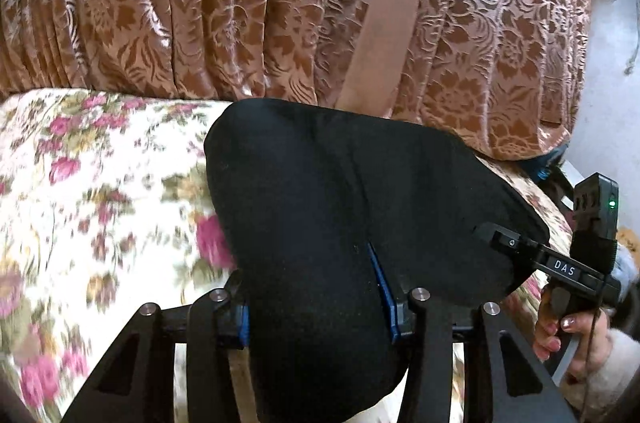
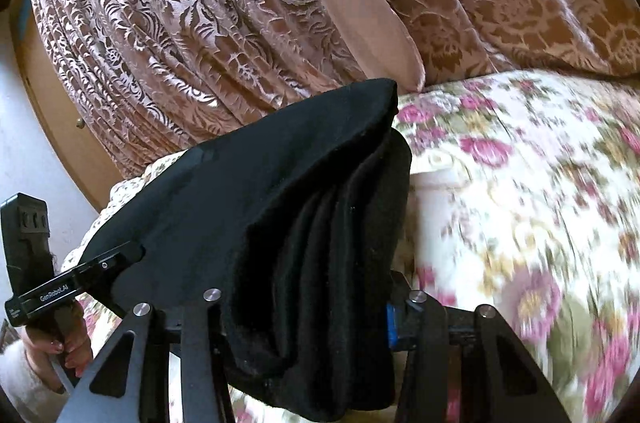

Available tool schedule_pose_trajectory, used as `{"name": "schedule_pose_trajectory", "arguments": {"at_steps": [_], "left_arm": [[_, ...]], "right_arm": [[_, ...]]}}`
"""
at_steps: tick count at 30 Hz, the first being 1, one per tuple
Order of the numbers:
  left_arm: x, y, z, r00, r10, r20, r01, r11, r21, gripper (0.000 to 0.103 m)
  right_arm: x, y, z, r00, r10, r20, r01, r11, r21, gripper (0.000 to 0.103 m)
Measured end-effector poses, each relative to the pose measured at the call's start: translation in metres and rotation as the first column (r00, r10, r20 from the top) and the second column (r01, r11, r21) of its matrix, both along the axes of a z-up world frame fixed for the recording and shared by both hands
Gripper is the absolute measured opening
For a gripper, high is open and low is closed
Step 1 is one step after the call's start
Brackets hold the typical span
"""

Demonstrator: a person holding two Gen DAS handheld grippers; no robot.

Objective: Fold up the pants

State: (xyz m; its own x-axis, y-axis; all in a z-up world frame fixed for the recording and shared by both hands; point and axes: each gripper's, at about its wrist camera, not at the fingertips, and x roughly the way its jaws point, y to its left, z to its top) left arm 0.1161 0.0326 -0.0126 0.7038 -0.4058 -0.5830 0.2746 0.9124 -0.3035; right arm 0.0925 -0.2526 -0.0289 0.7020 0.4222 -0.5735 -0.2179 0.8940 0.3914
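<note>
Black pants (image 1: 340, 183) hang in thick folds above a rose-print bedspread (image 1: 100, 191). In the left wrist view my left gripper (image 1: 316, 315) is shut on a bunch of the cloth, which bulges between its blue pads (image 1: 386, 295). My right gripper (image 1: 508, 243) bites the same garment's edge at the right, with a hand (image 1: 560, 335) on its handle. In the right wrist view my right gripper (image 2: 308, 323) is shut on several layers of the pants (image 2: 240, 191). The cloth covers its left finger. My left gripper (image 2: 120, 259) pinches the garment's far left edge.
A brown floral curtain (image 1: 200, 3) with a plain pink band (image 1: 392, 3) hangs right behind the bed. The bedspread (image 2: 520, 203) stretches wide to the right in the right wrist view. A wooden door frame (image 2: 52, 111) and pale wall (image 2: 24, 143) stand at the left.
</note>
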Motion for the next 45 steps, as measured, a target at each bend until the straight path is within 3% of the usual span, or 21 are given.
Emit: {"name": "schedule_pose_trajectory", "arguments": {"at_steps": [16,19,22,24,27,30,34,45], "left_arm": [[0.122,-0.018,-0.013,0.990,0.086,0.111,-0.096,0.991,0.088,0.048],[0.141,-0.027,-0.020,0.989,0.088,0.120,-0.104,0.986,0.130,0.048],[0.157,-0.028,-0.035,0.993,0.086,0.082,-0.097,0.986,0.138,0.049],[0.161,-0.025,-0.043,0.993,0.095,0.071,-0.104,0.986,0.130,0.052],[0.162,-0.022,-0.050,0.992,0.112,0.058,-0.119,0.985,0.128,0.059],[0.163,-0.022,-0.052,0.991,0.119,0.055,-0.125,0.984,0.130,0.063],[0.163,-0.022,-0.055,0.989,0.136,0.053,-0.142,0.980,0.140,0.069],[0.157,-0.027,-0.054,0.982,0.173,0.077,-0.184,0.965,0.189,0.075]], "right_arm": [[0.145,0.002,0.000,0.997,-0.055,0.046,0.057,0.998,-0.039,0.048],[0.164,-0.002,-0.010,0.994,-0.104,0.023,0.105,0.994,-0.025,0.048],[0.181,-0.011,-0.029,0.989,-0.144,-0.032,0.145,0.989,0.012,0.048],[0.186,-0.016,-0.038,0.987,-0.154,-0.052,0.155,0.987,0.028,0.051],[0.184,-0.013,-0.048,0.990,-0.142,-0.024,0.140,0.988,-0.062,0.056],[0.184,-0.018,-0.052,0.989,-0.147,-0.031,0.146,0.988,-0.043,0.059],[0.182,-0.012,-0.051,0.987,-0.160,-0.015,0.159,0.984,-0.084,0.059],[0.175,0.005,-0.046,0.978,-0.204,0.038,0.208,0.953,-0.220,0.066]]}}
